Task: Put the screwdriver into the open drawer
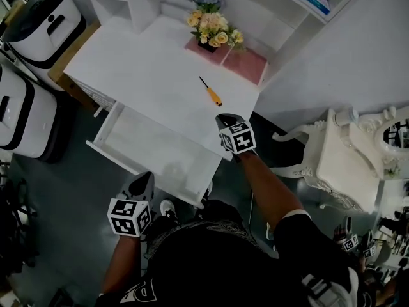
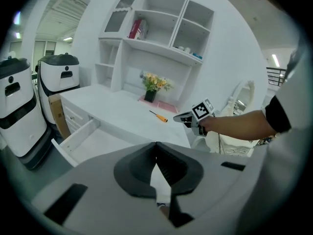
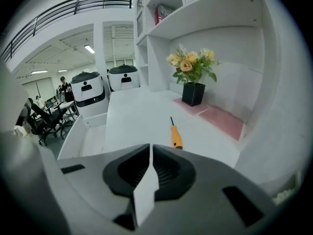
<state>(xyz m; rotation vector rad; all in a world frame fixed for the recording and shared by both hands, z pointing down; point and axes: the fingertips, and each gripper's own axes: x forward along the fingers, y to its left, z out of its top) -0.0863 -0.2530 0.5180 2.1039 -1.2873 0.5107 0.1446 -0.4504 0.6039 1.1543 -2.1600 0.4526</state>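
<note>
My right claw (image 1: 225,117) hovers over the near edge of the white tabletop (image 1: 147,75). Its jaws are narrow, with only a thin slit between them and nothing in it. The screwdriver (image 1: 211,92) lies flat on the tabletop just beyond this claw, not touching it. Its orange handle is nearer the claw and its thin dark shaft points away, towards the back of the tabletop. In the right gripper view the screwdriver (image 3: 175,135) sits just past the jaw tips and a little to their right. The body of the right claw (image 3: 150,146) covers the near end of the handle.

My left claw (image 1: 146,176) is lower and to the left, off the tabletop, beside the front of the open drawer (image 1: 102,130). Its jaws are closed together with nothing in them. The screwdriver is well apart from it.

A vase of yellow flowers (image 1: 213,27) stands on a pink mat (image 1: 246,62) at the back of the tabletop, beyond the screwdriver.

In the left gripper view the screwdriver (image 2: 159,116) is small, and its tip is hard to make out. The left claw (image 2: 156,144) hides the near part of the drawer there. In the head view my own body blocks the bottom of the scene.
</note>
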